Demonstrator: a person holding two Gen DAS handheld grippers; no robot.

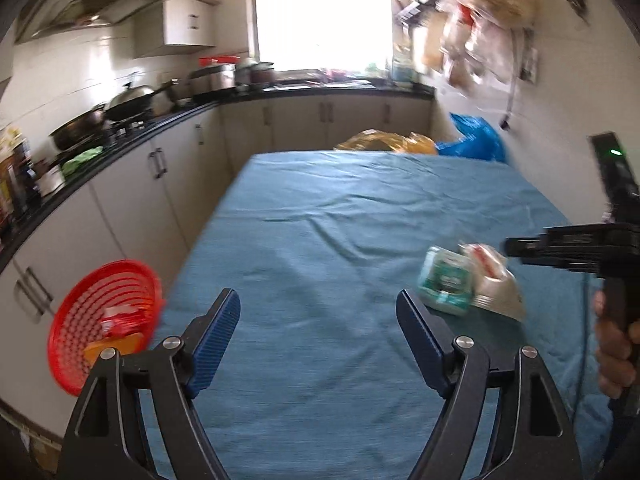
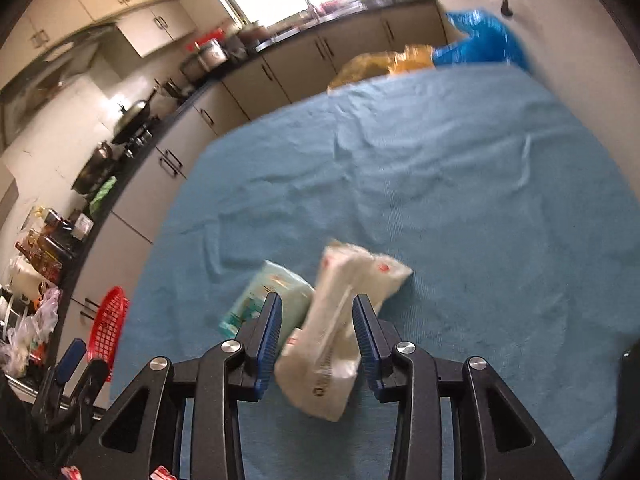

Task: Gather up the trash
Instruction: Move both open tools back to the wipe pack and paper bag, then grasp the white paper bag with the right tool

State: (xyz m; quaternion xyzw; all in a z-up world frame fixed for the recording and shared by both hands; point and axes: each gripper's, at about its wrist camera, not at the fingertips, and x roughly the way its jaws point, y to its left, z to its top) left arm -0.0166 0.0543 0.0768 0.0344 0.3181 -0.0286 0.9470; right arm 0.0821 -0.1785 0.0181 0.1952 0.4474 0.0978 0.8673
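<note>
White crinkly wrapper (image 2: 336, 332) lies on the blue cloth (image 2: 460, 200) between my right gripper (image 2: 316, 334) pads, which stand apart, touching nothing. Closing carelessly could snag the green packet (image 2: 272, 292) beside it. My left gripper (image 1: 318, 334) gapes empty.

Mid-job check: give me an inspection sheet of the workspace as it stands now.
Surface: blue cloth covers the table, wrinkled.
Job's things: white wrapper and green packet side by side on the cloth; red basket at the table's left edge, holding wrappers.
Clutter: yellow bag and blue bag beyond the far edge.
Grippers: left tool open, empty; right tool open, straddling the white wrapper.
Cables: nothing seen.
Surroundings: kitchen counter with pots, bright window.
</note>
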